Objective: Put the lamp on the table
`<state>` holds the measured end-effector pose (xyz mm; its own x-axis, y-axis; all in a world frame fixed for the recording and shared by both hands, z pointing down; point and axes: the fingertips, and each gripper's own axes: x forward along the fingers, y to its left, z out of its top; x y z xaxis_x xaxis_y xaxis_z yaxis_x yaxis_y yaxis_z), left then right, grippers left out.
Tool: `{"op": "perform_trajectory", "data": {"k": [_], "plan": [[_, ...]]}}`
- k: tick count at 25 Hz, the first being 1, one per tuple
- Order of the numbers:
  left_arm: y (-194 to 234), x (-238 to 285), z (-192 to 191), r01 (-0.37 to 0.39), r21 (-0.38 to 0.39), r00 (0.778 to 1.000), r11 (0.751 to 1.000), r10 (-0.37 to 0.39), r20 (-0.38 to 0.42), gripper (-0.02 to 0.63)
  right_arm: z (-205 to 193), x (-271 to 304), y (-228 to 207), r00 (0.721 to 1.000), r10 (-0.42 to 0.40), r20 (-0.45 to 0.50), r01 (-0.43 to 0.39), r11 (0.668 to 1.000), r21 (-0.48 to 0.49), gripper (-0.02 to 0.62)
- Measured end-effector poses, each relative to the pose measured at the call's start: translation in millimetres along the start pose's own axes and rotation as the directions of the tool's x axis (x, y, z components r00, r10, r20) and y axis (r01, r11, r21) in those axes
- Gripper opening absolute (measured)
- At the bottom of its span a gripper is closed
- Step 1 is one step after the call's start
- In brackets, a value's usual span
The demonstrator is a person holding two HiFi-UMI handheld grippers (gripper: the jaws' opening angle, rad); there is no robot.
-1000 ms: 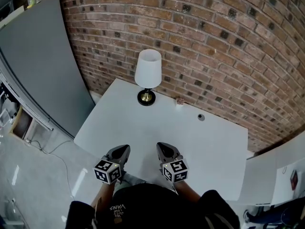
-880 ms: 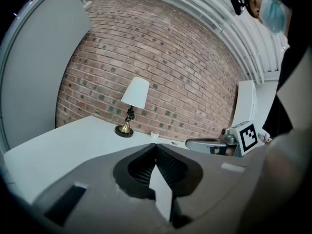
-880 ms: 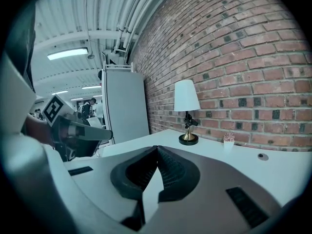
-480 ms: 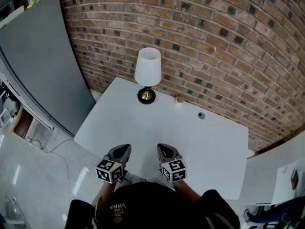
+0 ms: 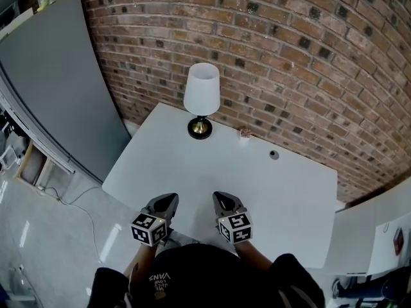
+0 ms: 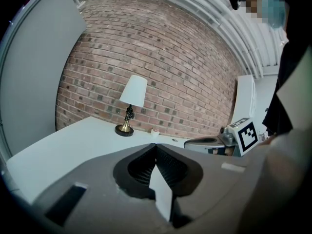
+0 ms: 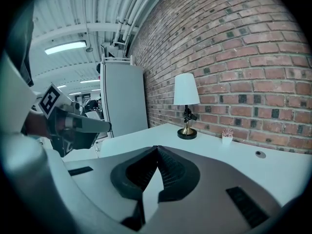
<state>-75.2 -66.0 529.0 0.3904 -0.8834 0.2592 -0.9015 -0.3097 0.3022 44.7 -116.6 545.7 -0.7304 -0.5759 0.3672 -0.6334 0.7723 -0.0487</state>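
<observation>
A lamp (image 5: pixel 201 98) with a white shade and a black and brass base stands upright on the white table (image 5: pixel 192 172) at its far left corner, close to the brick wall. It shows as well in the left gripper view, lamp (image 6: pixel 131 104), and in the right gripper view, lamp (image 7: pixel 186 106). My left gripper (image 5: pixel 168 202) and right gripper (image 5: pixel 222 201) hover side by side over the table's near edge, far from the lamp. Both are shut with nothing between their jaws.
A tiny potted plant (image 5: pixel 244 134) and a small dark round cap (image 5: pixel 274 154) lie on the table near the wall. A grey panel (image 5: pixel 58 76) leans at the left. The brick wall (image 5: pixel 308 56) runs behind the table.
</observation>
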Motion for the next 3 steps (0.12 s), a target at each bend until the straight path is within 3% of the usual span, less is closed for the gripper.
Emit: {"op": "perform_trajectory", "data": {"k": [3], "plan": [[3.7, 1.6, -2.7, 0.001, 0.017, 1.000, 1.000, -0.001, -0.009, 0.000, 1.7, 2.5, -0.3, 1.000, 0.002, 0.000, -0.002, 1.000, -0.003, -0.002]]}}
